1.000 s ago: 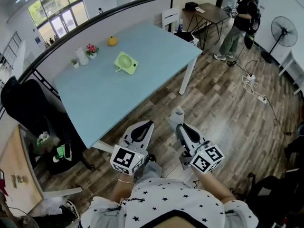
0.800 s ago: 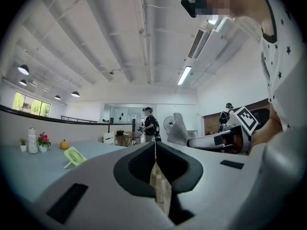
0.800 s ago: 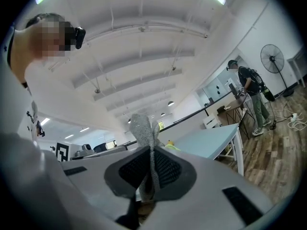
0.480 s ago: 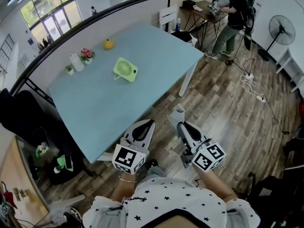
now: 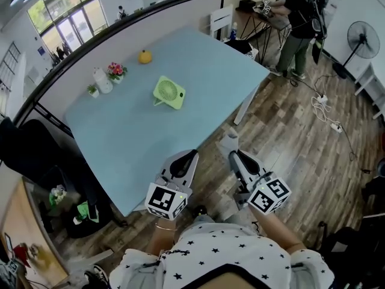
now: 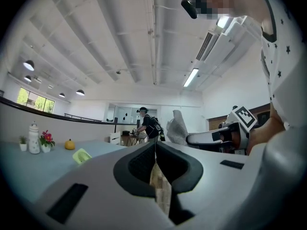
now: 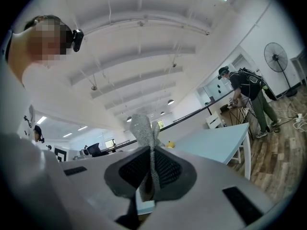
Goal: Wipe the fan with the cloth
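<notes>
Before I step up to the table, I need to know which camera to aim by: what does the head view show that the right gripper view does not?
Only the head view shows the green fan on the table, plus the flower pot and white bottle near its far edge. Only the right gripper view shows the ceiling lights and the right gripper with its jaws closed on the cloth. Both show the cloth, the table, the orange fruit, the standing fan and the person at the far desk.
</notes>
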### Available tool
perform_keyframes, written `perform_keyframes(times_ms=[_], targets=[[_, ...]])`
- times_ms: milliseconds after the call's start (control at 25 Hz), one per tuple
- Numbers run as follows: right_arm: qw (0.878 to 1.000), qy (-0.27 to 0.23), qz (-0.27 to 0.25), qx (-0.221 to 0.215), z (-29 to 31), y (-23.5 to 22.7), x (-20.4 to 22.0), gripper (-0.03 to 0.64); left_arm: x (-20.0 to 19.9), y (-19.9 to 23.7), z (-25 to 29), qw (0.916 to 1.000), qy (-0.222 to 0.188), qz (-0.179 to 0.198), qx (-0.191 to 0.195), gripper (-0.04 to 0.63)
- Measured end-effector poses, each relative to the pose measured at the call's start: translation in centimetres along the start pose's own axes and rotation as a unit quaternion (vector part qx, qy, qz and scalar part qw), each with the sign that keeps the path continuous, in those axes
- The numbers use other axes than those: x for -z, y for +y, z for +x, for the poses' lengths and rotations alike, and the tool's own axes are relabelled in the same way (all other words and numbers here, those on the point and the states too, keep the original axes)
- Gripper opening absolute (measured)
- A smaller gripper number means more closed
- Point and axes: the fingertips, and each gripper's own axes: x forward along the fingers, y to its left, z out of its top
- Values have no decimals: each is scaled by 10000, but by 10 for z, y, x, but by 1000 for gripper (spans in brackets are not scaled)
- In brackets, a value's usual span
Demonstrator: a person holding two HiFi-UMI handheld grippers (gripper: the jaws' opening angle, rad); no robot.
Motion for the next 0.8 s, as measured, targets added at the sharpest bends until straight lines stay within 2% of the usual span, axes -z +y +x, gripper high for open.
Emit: perform_keyframes(times_ms=[280,440,600,800], targets=[[9993,151,112,-314,29,-8,6,21,7,15,-2,9994,130,-22,-311,32],[9973,253,117,-684,60,-17,5,21,8,36,-1,9971,162,7,-742,32],[9923,393,203,-1154,95,-22,1,21,7,60,2,9914,194,-22,-1292,32],[9856,516,198,-1595,125,-42,-13,21,3,77,30,9854,107,-172,-1693,32]])
